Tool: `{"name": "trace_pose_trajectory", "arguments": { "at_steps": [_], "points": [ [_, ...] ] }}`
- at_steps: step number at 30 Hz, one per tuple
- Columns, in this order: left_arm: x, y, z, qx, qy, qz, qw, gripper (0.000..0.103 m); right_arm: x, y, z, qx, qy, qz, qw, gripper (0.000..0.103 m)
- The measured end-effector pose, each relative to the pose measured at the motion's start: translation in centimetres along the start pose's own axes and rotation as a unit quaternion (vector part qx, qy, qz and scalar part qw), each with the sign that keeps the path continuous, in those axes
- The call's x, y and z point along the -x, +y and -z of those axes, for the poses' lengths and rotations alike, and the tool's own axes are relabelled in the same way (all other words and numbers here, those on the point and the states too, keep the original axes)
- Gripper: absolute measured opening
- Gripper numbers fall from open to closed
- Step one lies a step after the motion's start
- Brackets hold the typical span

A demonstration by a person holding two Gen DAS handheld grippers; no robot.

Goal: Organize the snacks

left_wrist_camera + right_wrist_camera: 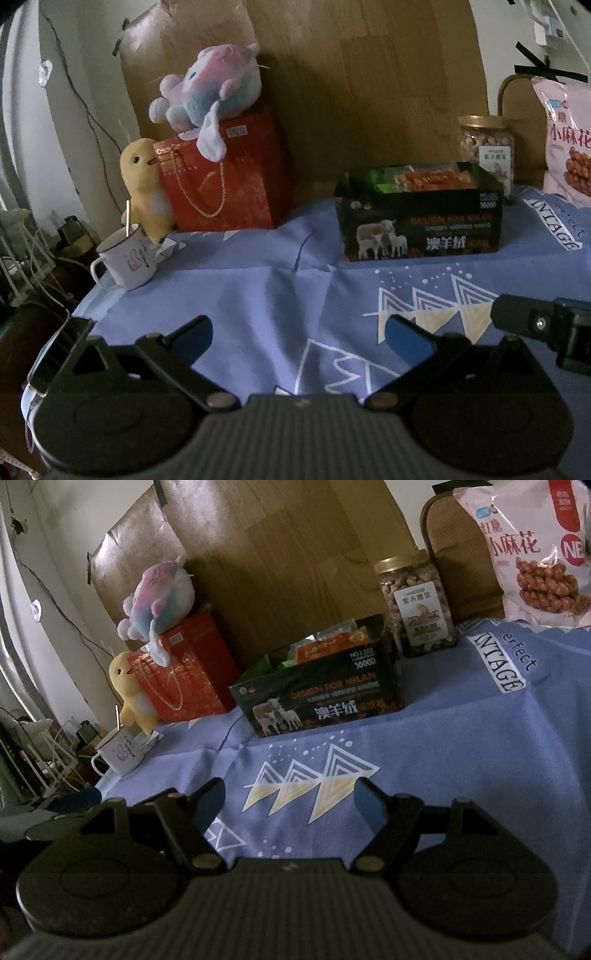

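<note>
Bare desk lies in front of the box. A jar stands just behind-right of the box; a red bag stands to its left.

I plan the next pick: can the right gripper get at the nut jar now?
Probably yes: the right gripper is open and empty, and bare cloth leads to the nut jar, right of the black box.

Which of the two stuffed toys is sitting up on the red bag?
The pink-and-blue plush lies atop the red gift bag; the yellow duck plush stands beside it on the table.
</note>
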State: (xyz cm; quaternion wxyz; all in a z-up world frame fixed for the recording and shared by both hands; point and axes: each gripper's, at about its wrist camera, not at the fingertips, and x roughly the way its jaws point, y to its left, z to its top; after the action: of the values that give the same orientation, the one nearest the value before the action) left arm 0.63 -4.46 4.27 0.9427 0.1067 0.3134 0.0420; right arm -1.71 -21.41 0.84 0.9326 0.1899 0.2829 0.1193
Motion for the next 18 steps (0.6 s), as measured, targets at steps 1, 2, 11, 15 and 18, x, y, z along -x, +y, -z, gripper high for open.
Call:
{"name": "trace_pose_trajectory", "arguments": {
  "at_steps": [1, 2, 11, 15, 18],
  "points": [
    [-0.02, -0.02, 0.02, 0.0, 0.002, 0.003, 1.0, 0.103, 0.02, 0.06, -0.01, 0.0, 0.0, 0.0, 1.0, 0.079],
    [-0.07, -0.03, 0.0, -0.001, 0.004, 0.005, 1.0, 0.103, -0.01, -0.04, -0.04, 0.0, 0.0, -0.001, 1.0, 0.079],
    [-0.46, -0.22, -0.08, -0.002, 0.013, 0.008, 0.9999, 0.103, -0.1, -0.5, -0.05, -0.007, 0.0, -0.007, 1.0, 0.079],
    [0.01, 0.07, -0.17, 0.004, 0.006, 0.007, 1.0, 0.103, -0.47, -0.83, -0.23, -0.017, 0.006, -0.01, 1.0, 0.079],
    [0.2, 0.24, -0.01, 0.004, 0.007, 0.006, 1.0, 0.103, -0.28, -0.5, 0.01, -0.011, 0.006, -0.014, 1.0, 0.079]
  ]
}}
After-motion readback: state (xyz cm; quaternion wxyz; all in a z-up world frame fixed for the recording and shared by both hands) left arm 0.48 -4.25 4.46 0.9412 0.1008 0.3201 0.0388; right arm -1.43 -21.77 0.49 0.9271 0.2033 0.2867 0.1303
